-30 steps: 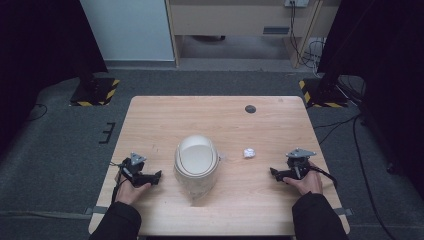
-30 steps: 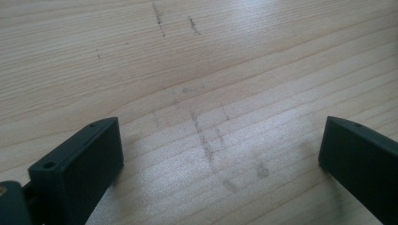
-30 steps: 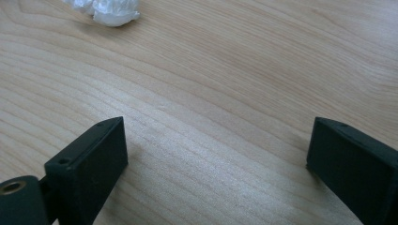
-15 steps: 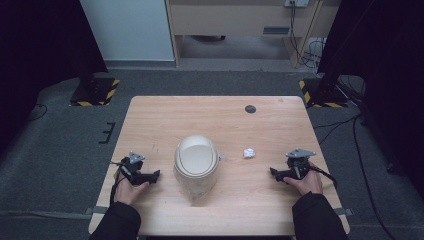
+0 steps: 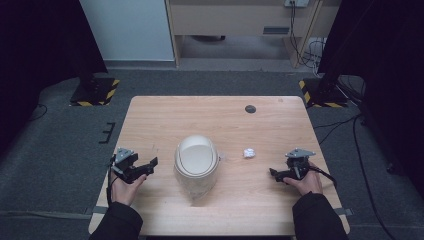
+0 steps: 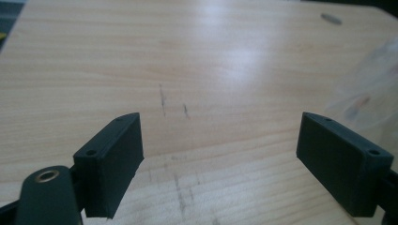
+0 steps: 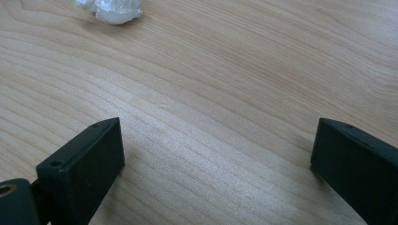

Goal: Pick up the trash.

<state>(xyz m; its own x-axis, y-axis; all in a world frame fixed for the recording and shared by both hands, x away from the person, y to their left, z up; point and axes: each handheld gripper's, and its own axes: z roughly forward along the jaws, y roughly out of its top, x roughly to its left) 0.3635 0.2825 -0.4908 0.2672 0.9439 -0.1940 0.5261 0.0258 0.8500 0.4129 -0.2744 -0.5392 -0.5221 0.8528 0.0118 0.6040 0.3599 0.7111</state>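
- 2 claws rest low over the tabletop [image 5: 165, 115], both wide apart and holding nothing.
- Left claw [image 5: 150, 163] is just beside the white bin [image 5: 196, 159], which stands at the middle.
- Right claw [image 5: 274, 172] is near the crumpled paper ball [image 5: 248, 152], not touching it.

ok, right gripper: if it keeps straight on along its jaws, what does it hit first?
Probably the crumpled white wad. The right gripper is open, pointing across bare table toward it. The line may pass slightly beside it; depth is unclear.
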